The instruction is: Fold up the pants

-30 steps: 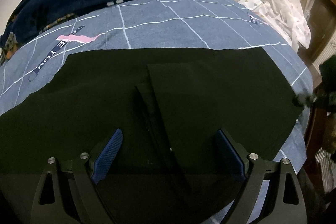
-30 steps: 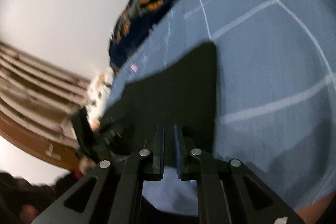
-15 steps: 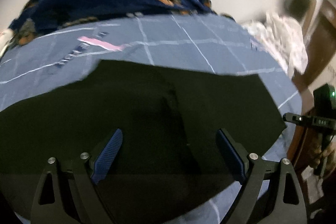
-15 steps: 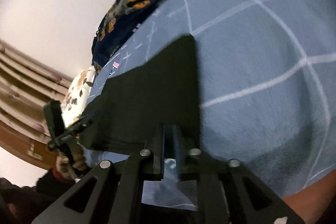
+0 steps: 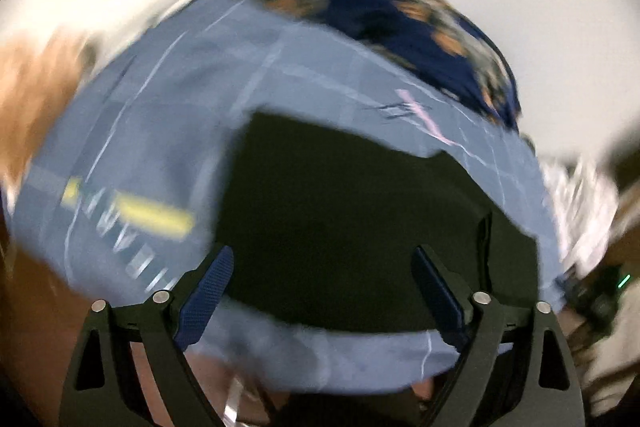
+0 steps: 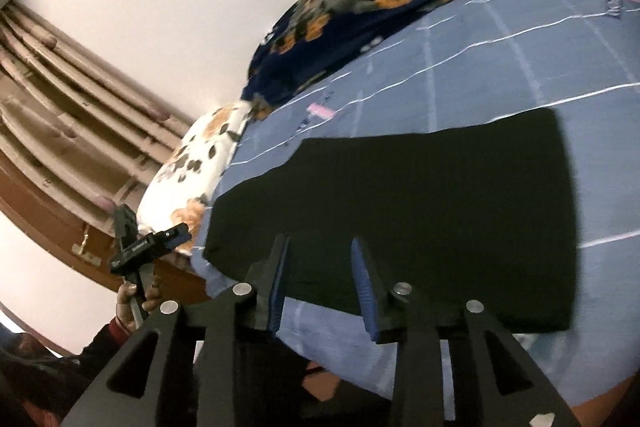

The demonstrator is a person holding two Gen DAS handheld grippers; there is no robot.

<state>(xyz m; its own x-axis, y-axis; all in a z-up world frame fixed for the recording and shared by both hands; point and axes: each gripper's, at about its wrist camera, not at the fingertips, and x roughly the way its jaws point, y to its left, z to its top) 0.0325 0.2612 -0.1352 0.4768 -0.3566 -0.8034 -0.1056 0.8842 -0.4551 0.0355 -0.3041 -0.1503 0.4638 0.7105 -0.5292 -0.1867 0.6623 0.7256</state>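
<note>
The folded black fabric pants (image 6: 420, 211) lie flat on the blue-grey bedsheet with thin white grid lines (image 6: 500, 67), near its front edge. The left gripper (image 5: 324, 291) gapes wide and empty above them, while the right gripper (image 6: 320, 283) is partly open, gripping nothing. White letters beside a yellow stripe (image 5: 132, 215) on the sheet are too blurred to read.

Black left gripper (image 5: 322, 291), blue textured jaws, seemingly silver screws.

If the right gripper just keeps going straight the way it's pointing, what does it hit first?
Most likely the black pants lying flat on the blue bedsheet. The right gripper, jaws open and empty, points at their near edge. Depth is unclear in the fisheye view, so it may skim above them.
</note>
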